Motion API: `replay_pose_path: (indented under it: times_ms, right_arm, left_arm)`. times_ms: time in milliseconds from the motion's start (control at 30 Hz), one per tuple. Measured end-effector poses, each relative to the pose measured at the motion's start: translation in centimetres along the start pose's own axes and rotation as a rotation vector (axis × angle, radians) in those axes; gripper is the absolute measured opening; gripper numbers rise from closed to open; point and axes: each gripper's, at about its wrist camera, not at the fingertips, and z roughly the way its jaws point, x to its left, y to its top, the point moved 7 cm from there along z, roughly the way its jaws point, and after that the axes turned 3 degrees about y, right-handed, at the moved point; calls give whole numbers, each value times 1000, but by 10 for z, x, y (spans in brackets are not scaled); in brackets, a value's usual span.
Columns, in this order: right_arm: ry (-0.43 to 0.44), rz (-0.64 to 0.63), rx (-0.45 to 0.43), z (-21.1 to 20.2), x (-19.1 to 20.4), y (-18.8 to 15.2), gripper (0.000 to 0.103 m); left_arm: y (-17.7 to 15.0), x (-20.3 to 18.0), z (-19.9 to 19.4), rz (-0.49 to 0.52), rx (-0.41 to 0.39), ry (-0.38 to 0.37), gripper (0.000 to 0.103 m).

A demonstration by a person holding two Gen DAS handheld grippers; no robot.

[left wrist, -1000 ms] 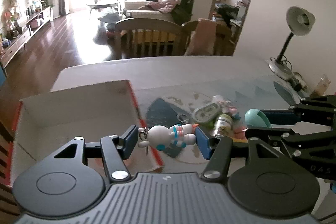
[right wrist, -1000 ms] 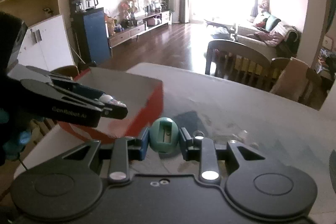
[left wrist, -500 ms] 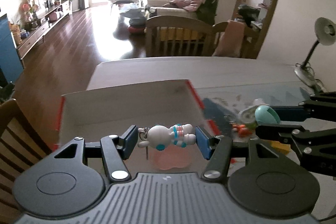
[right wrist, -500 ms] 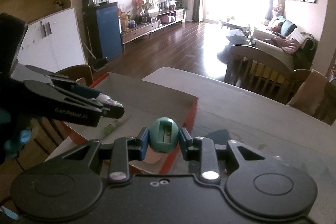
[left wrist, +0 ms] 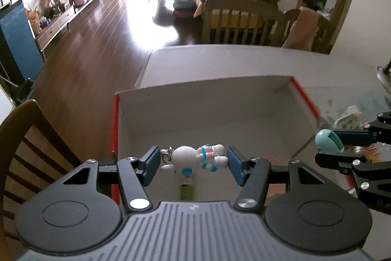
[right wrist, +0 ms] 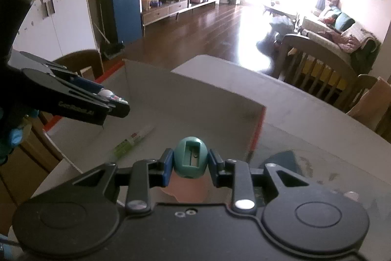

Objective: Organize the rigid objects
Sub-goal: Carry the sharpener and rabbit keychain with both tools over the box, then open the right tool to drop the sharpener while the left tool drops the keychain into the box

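My left gripper (left wrist: 193, 164) is shut on a white astronaut keychain figure (left wrist: 193, 159) and holds it above the open cardboard box (left wrist: 207, 99) with red edges. My right gripper (right wrist: 188, 163) is shut on a teal egg-shaped pencil sharpener (right wrist: 190, 159), held over the box's near right part (right wrist: 195, 94). The sharpener also shows in the left wrist view (left wrist: 327, 141), right of the box. The left gripper shows in the right wrist view (right wrist: 114, 104), over the box's left side. A green pen (right wrist: 133, 140) lies on the box floor.
The box sits at the left end of a grey table (left wrist: 220, 60). Wooden chairs stand at the left (left wrist: 29, 138) and behind the table (left wrist: 244, 21). Small loose items (left wrist: 349, 114) lie on the table right of the box.
Both grippers have moved left with their objects, from over the table's clutter to over the box. The box now fills the middle of both views.
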Motion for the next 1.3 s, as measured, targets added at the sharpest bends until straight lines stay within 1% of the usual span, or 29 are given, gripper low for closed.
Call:
replay_pose_path:
  times_ms: [167,300,467,667,700,800,1000,1133,1200,1300]
  right_arm:
    - [19,-15,49,30,16,-2,29]
    - [57,-38,82,48,31,-2,29]
    - [95,-56,138,65,45,-7,29]
    - [110,-37,194,75,47,-16,29]
    - [113,-36,199,75,47,-17,30]
    - [116,-32,207,74,48,-20,31]
    - [123,-15,195,67,47,-23,34]
    - [129,-9,181,61,48,-23,39]
    - [128,-4,176,58,48,-25,40]
    - [126,6,165,55,48,-24,40]
  left_arm:
    - [-2,8,19,20,27,19,60]
    - [-1,11,35,17,48,21,60]
    - [-8,13,49,17,84,23,60]
    - [-20,11,65,48,149,27,60]
    - [-22,11,66,64,154,41,60]
    - [-23,9,67,89,161,53,60]
    - [-21,7,66,88,163,59,60]
    - [-21,7,62,81,157,60,60]
    - [-18,8,59,79,151,53,68]
    - [-18,6,52,84,136,51,69]
